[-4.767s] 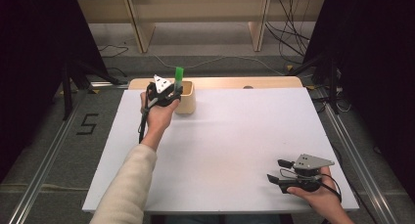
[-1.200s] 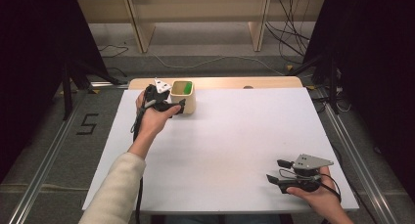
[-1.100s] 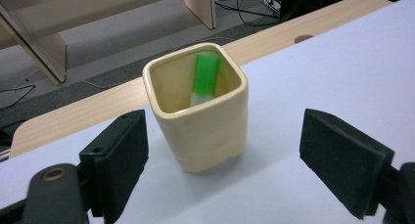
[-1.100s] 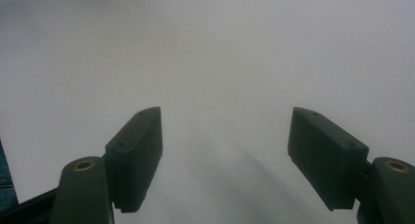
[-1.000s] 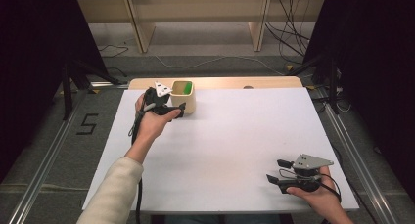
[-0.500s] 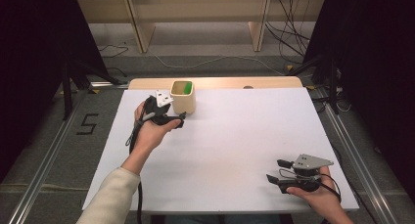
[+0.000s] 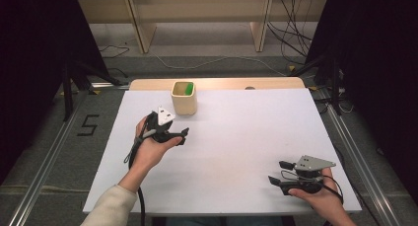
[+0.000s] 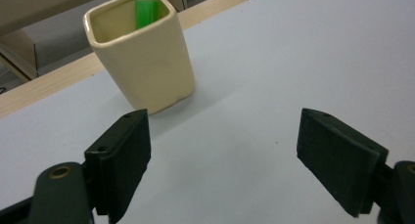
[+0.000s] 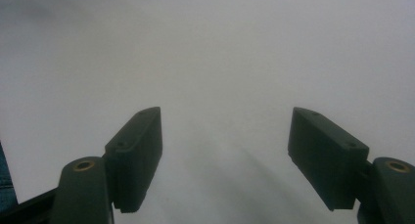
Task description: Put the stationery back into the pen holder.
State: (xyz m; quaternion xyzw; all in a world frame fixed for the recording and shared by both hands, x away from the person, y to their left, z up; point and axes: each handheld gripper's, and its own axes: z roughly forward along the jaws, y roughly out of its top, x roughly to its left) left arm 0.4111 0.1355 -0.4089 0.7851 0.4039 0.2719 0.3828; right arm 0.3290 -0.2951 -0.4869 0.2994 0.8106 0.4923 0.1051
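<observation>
Ahead of the black-jawed left gripper [image 8: 222, 155] stands a cream square ceramic cup [image 8: 142, 57] holding a bright green block [image 8: 146, 11] on the plain white table [image 8: 293, 62].

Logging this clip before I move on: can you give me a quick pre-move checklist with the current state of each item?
1. Green block inside the cup: ok.
2. Cup upright on the white board: ok.
3. Left gripper jaws apart, holding nothing: ok.
4. Left gripper apart from the cup, not touching it: ok.
5. Right gripper jaws apart, holding nothing, low over the board's near right corner: ok.
6. Whether the block stands flat on the cup's bottom: cannot tell.
</observation>
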